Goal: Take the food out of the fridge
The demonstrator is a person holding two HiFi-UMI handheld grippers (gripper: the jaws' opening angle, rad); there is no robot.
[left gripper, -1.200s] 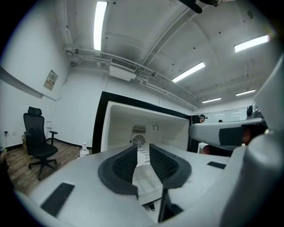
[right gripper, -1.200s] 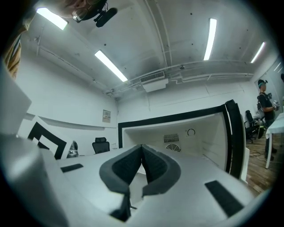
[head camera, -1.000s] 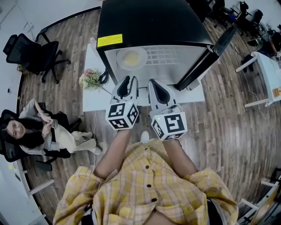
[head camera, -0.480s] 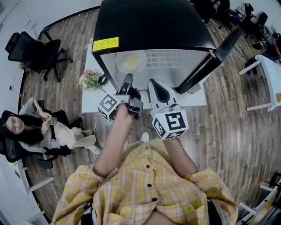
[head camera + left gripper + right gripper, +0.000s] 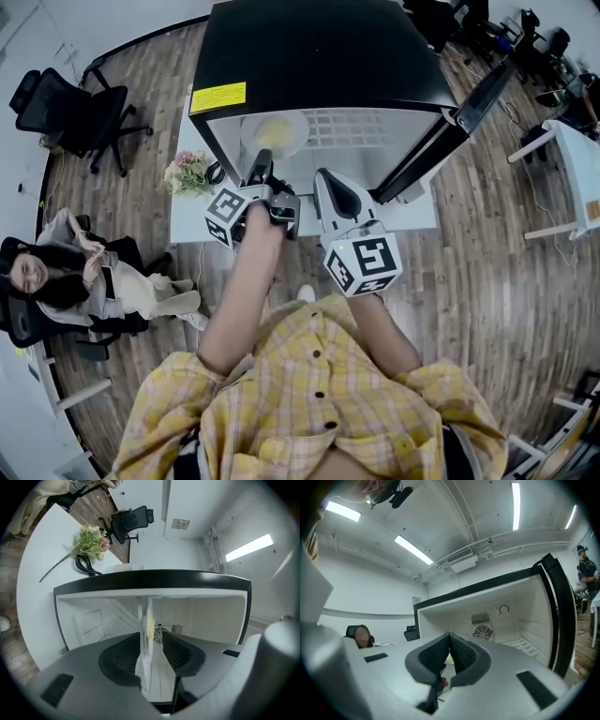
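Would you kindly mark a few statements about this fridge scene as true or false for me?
1. The door of the fridge stands open. True.
2. The left gripper is clamped shut on the plate. False: its jaws have just been opening and stand apart, with the plate's rim between them.
3. The right gripper has its jaws together, with nothing between them. True.
4. The flowers lie inside the fridge. False: they lie on the white table beside it.
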